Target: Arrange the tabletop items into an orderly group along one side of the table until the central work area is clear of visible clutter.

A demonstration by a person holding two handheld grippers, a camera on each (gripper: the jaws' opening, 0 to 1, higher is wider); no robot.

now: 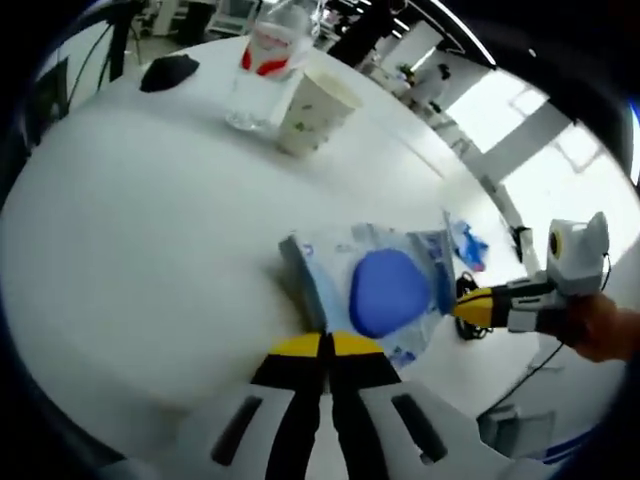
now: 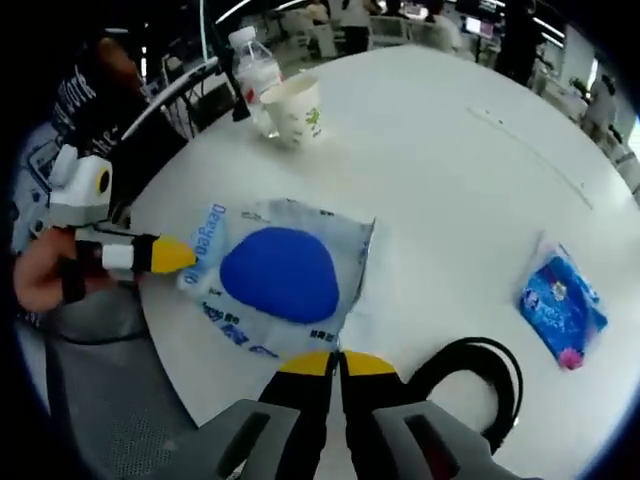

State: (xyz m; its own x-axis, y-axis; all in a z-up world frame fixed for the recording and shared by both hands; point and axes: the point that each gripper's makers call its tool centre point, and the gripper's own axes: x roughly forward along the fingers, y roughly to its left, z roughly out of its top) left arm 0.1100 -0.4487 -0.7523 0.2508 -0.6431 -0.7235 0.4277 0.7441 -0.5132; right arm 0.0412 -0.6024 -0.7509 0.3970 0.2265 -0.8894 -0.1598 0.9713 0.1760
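Both grippers pinch the wipes pack [image 2: 280, 285] from opposite edges: left gripper [image 1: 325, 345], right gripper [image 2: 335, 362], fingers pressed together. Beyond the pack, a paper cup [image 1: 315, 110] partly hides what seems a bottle [image 1: 265, 60] on the desk [image 1: 130, 250].

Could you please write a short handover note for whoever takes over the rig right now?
Left tongs: shut on one edge of the clear plastic packet with a blue oval pad.
Right tongs: shut on the opposite edge.
Clear plastic bottle with red label and white paper cup with green print stand together near the rim of the white table.
Small blue wrapped packet lies apart; black cable loop lies by the right tongs.
Done: bottle and cup look grouped.
Left: probably bring both packets and the cable beside them.
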